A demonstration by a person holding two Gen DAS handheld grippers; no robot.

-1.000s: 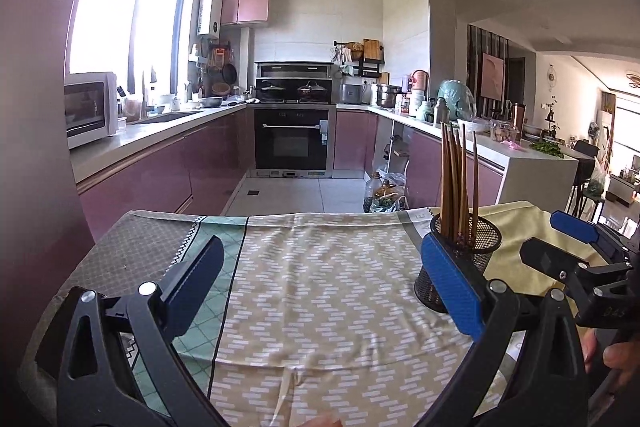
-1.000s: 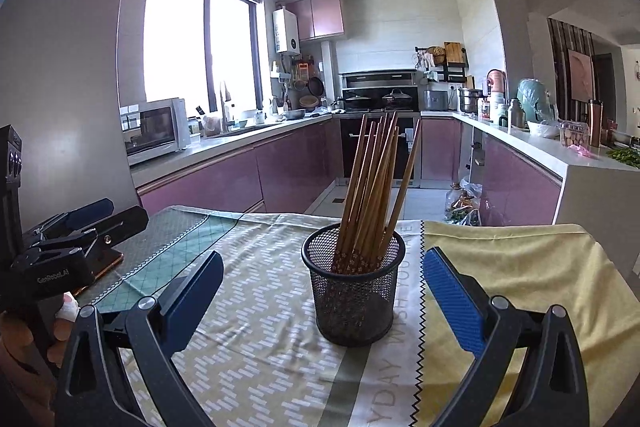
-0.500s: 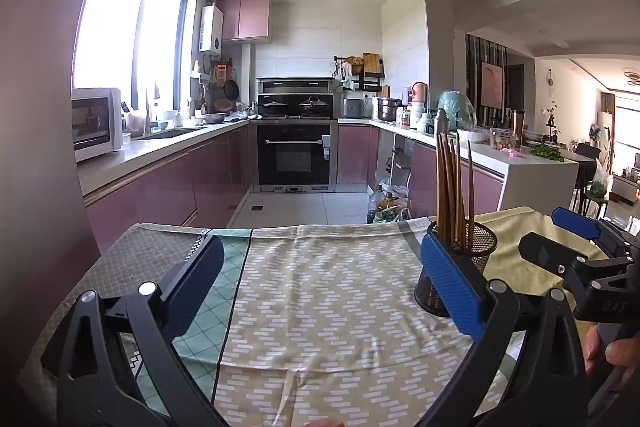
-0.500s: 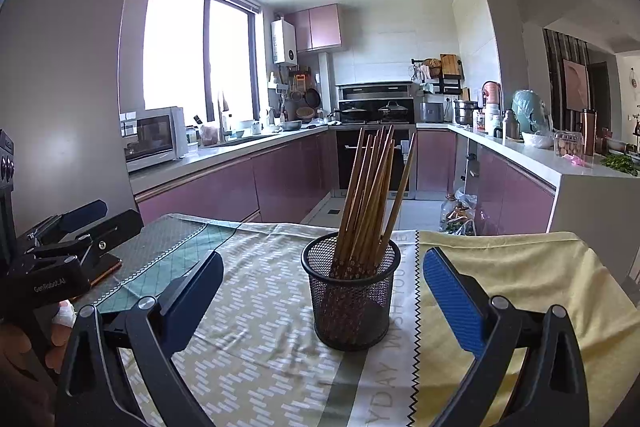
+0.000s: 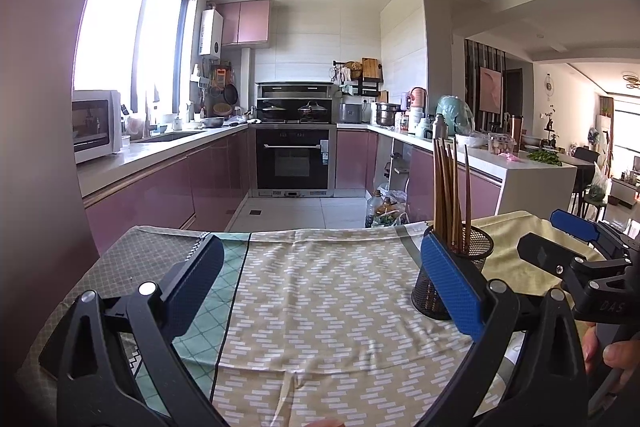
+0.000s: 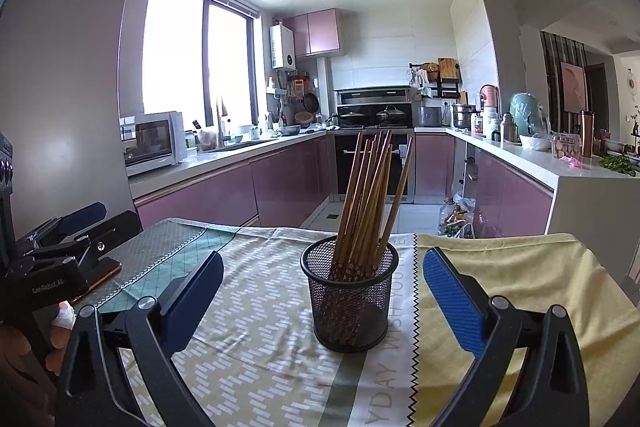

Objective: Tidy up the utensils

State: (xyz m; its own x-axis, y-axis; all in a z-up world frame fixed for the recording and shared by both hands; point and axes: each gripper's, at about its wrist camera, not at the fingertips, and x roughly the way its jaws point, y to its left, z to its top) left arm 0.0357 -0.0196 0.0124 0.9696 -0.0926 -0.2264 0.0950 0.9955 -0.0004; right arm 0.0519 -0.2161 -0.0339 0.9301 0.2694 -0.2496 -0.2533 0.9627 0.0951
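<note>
Both camera views have shifted since the earlier frames: the kitchen background sits lower in each view, and the black wire-mesh cylindrical holder [image 6: 349, 301] appears slightly farther from the right hand-held gripper [image 6: 323, 289].

Left hand-held gripper [image 5: 323, 277]: the two blue-padded fingers [image 5: 451, 287] are spread wide apart with nothing between them. It hangs above the desk [image 5: 160, 247], over the beige cloth with a white dash pattern [image 5: 320, 307]. The mesh holder [image 5: 452, 279] stands just behind and partly hidden by its right finger.

Right hand-held gripper: the fingers [image 6: 452, 299] are spread wide, gripping nothing. The mesh holder stands upright on the desk between the two fingers in this view, a little ahead of the tips and apart from both of them.

Task item: the bundle of brown wooden chopsticks [image 6: 370, 203] stands inside the mesh holder, leaning at slightly different angles, with one stick tilted farther to the right than the others. In the left wrist view the same chopsticks [image 5: 448, 195] rise above the holder rim.

Desk covering: the holder rests on a pale strip of cloth with printed grey lettering [image 6: 394, 307], bordered on the right by a yellow cloth [image 6: 520, 275] and on the left by the dash-pattern cloth and a green lattice-pattern cloth [image 6: 160, 259].

Each gripper is visible at the edge of the other's view, with the holding hand [image 5: 616, 355] partly visible.
</note>
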